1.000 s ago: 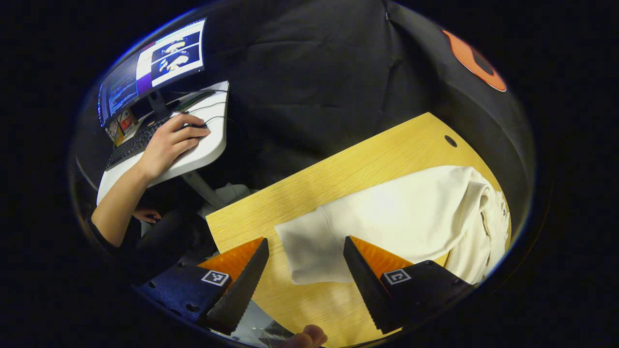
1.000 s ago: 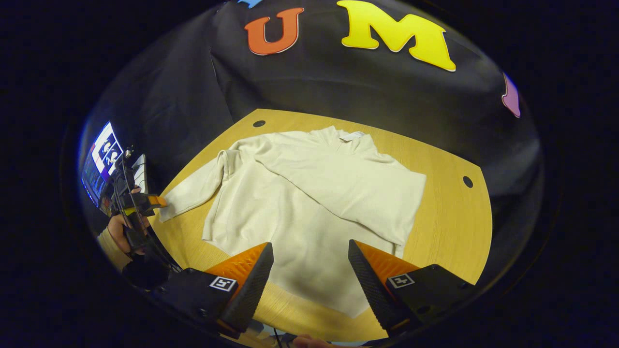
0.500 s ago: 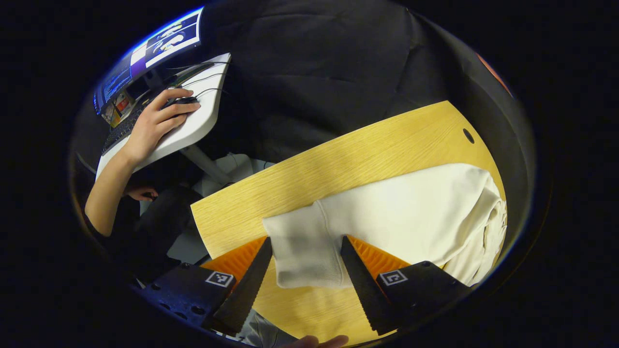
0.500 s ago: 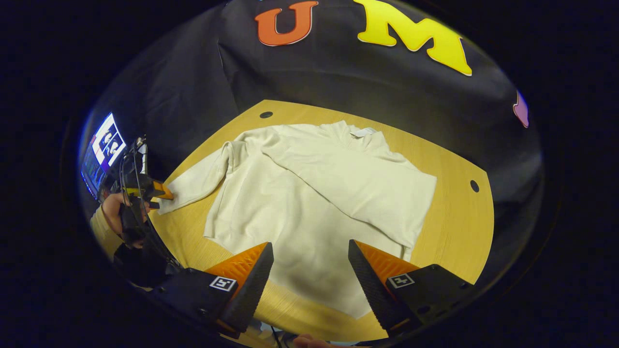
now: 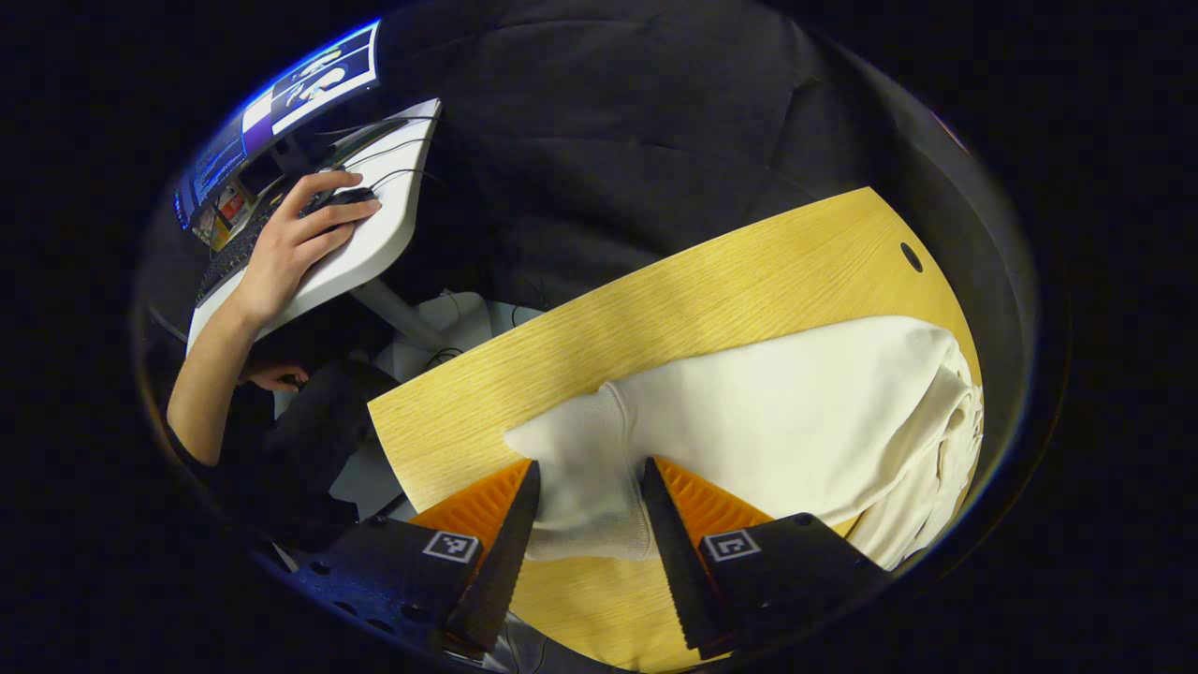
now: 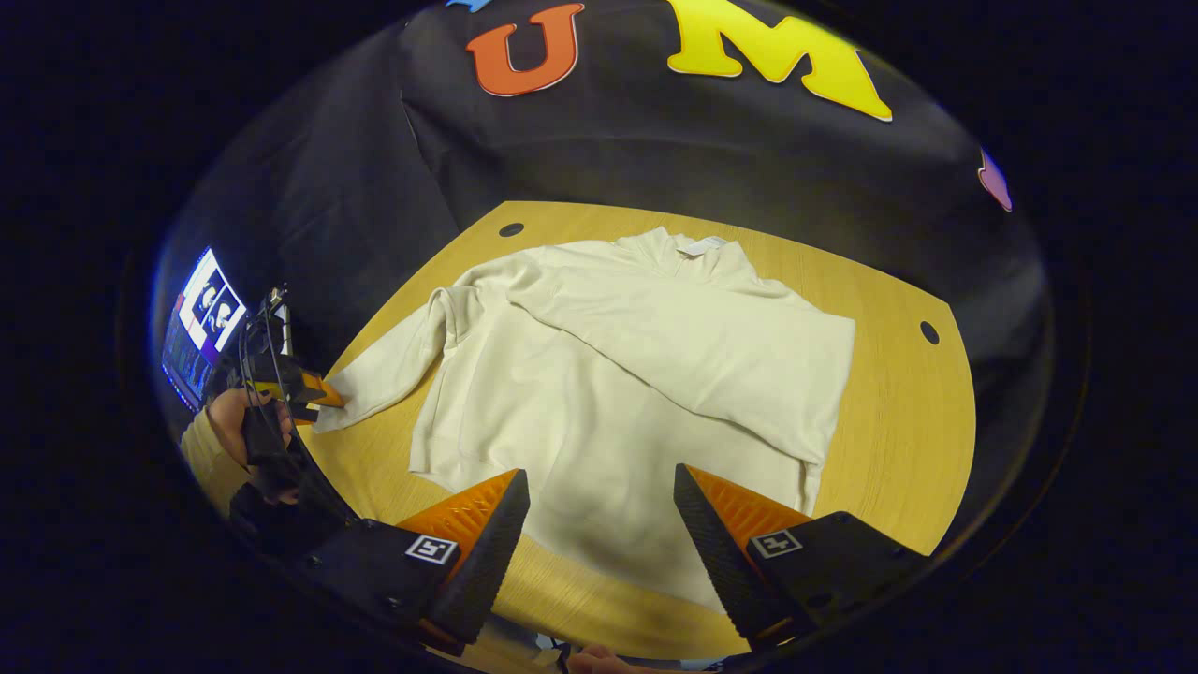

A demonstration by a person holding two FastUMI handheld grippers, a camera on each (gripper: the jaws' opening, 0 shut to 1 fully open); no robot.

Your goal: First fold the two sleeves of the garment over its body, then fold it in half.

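Cream garment (image 6: 608,412) flat on the worktop (image 6: 898,412). One sleeve (image 6: 693,346) across the body, other sleeve (image 5: 749,421) sticking out sideways. Left gripper (image 5: 590,463) fingers on both sides of its cuff (image 5: 576,510); cannot tell if squeezing. Right gripper (image 6: 600,471) fingers wide apart, holding nothing, above the hem. Likely best: pinch cuff well, lift a little, carry across the body. Worktop edge close beside the cuff; bare wood past the body.

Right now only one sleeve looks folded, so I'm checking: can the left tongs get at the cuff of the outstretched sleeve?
Probably yes: the left tongs already straddle the cuff, with nothing between them.
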